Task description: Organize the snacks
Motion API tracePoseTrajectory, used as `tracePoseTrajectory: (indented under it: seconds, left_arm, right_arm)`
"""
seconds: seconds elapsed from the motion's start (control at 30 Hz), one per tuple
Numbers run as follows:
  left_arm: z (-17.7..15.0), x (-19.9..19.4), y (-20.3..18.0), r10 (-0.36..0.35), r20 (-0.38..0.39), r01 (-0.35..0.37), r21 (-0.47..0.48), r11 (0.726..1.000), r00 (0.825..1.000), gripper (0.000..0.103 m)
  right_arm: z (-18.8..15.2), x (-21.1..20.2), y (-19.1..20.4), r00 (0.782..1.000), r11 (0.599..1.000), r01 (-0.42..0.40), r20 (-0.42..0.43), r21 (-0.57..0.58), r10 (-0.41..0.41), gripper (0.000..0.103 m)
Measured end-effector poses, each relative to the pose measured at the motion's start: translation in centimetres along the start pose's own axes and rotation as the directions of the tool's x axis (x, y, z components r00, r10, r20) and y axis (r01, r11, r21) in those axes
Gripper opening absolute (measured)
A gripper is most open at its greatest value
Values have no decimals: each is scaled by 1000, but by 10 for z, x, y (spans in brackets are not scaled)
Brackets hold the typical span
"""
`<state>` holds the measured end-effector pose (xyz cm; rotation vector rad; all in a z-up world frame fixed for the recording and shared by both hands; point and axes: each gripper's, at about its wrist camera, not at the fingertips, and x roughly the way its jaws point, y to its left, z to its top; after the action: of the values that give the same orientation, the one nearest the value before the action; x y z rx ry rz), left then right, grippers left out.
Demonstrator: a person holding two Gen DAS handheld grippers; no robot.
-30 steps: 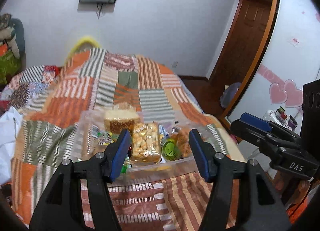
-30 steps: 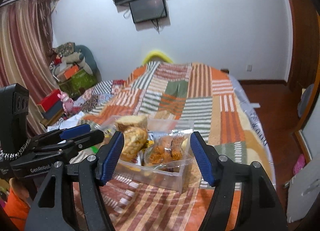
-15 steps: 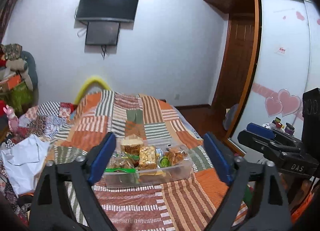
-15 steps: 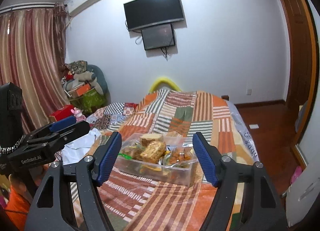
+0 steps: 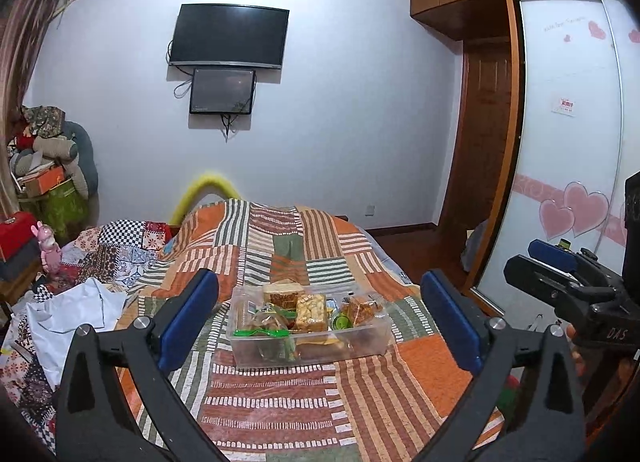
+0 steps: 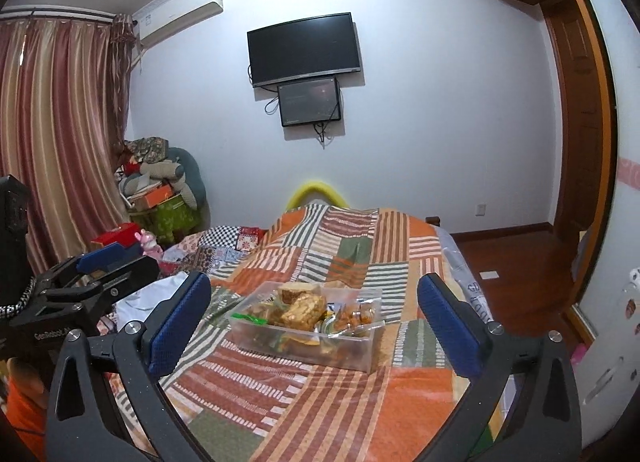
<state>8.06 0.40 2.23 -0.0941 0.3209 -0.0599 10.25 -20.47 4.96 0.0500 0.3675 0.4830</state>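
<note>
Nearest, the left gripper (image 5: pixel 320 320): jaws opening wide, blue pads far apart, pinching nothing. Same for the right gripper (image 6: pixel 314 322): jaws opening, pads spread, nothing between them. At the right edge of the left wrist view, the right gripper seen from the side, level with the left one; at the left edge of the right wrist view, the left gripper, with an orange sleeve (image 6: pixel 24 402) below it.

Under both tongs, a striped patchwork bedspread (image 5: pixel 280 390) in orange, green and white.

Ahead of both pairs of pads, apart from them and touching neither, a clear plastic box (image 5: pixel 308 346) resting on the bedspread. Inside it the snacks (image 5: pixel 310 308): packets in clear wrappers, a pale brown cake piece at the back, something green at the front left.

Left of the left gripper, white cloth (image 5: pixel 72 314) crumpled on the bed.

Further beyond the box, a yellow curved bed end (image 5: pixel 206 187). Far ahead, a white wall with a dark television (image 5: pixel 229 35) and a smaller screen (image 5: pixel 222 91) just below it.
</note>
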Motion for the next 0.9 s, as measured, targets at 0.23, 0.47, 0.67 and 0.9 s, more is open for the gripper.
tracePoseTrajectory:
  seconds: [0.23,0.47,0.67,0.9]
  left_arm:
    - [-3,-6,2,16,2,-16,-5,1000,1000,102]
    - [-6,-5,3,29,-8,-29,-2,1000,1000,103]
    - [-6,-5,4,30,-10,-30,-5,1000,1000,103]
    - [-6,-4,5,32,-10,-32,-5,999,999,103]
  right_arm:
    - [-5,-6,-1,1000,1000,12,-8,9,-12,103]
    - [-6,-9,-1,1000,1000,8,-10,19,-8,103]
    - [-9,-7,-1,1000,1000,15,-20,10,-14,103]
    - [-10,-8,0,1000,1000,16,-23,5,-16,103]
